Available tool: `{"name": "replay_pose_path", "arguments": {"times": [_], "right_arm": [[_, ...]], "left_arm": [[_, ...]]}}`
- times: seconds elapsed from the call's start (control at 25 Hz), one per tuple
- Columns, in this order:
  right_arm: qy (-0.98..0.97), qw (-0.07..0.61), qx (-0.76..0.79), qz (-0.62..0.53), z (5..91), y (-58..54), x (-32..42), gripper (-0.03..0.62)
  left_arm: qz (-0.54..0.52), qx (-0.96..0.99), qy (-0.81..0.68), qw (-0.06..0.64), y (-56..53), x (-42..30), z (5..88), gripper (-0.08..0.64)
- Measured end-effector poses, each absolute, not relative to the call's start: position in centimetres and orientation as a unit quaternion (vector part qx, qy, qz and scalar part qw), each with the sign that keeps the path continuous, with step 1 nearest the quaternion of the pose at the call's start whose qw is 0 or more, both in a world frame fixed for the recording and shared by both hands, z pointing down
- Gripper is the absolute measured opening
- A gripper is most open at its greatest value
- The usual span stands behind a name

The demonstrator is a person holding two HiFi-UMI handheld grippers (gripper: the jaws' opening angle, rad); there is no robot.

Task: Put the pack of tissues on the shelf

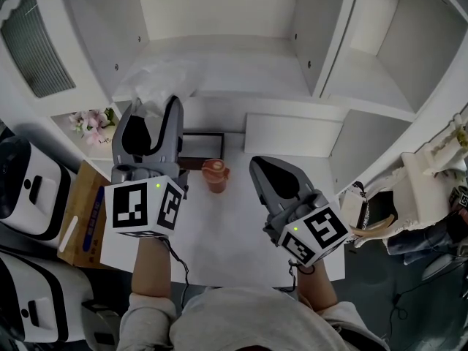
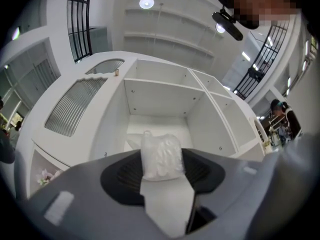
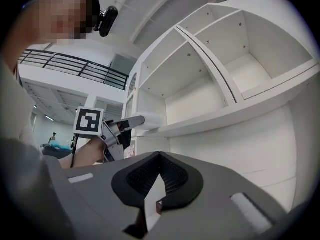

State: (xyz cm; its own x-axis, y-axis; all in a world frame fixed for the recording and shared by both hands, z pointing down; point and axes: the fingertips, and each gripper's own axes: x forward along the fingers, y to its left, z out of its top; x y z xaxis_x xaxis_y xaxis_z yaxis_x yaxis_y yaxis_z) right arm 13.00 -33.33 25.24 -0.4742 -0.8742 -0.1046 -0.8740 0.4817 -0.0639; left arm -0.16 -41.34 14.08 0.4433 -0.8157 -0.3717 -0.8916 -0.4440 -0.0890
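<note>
No text can be read; the blue print on the cardboard box (image 1: 79,196) is too blurred.

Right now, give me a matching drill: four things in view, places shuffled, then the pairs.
1 pack of tissues
2 orange cup
3 pink flowers
4 cardboard box

A on the white table
B held by the left gripper
C left of the table
D in a low cubby, far left

Pairs: 1-B; 2-A; 3-D; 4-C
</note>
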Motion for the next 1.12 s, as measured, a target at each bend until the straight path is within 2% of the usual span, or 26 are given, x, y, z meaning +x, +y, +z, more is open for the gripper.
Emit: {"name": "replay_pose_path", "arguments": {"times": [1.12], "right_arm": [[0.843,0.058,-0.535,-0.025,27.2,-36.4,16.0,0.002]], "left_arm": [[0.107,-0.833,0.526,0.136,-48.0,2.1,14.7,0.23]]}}
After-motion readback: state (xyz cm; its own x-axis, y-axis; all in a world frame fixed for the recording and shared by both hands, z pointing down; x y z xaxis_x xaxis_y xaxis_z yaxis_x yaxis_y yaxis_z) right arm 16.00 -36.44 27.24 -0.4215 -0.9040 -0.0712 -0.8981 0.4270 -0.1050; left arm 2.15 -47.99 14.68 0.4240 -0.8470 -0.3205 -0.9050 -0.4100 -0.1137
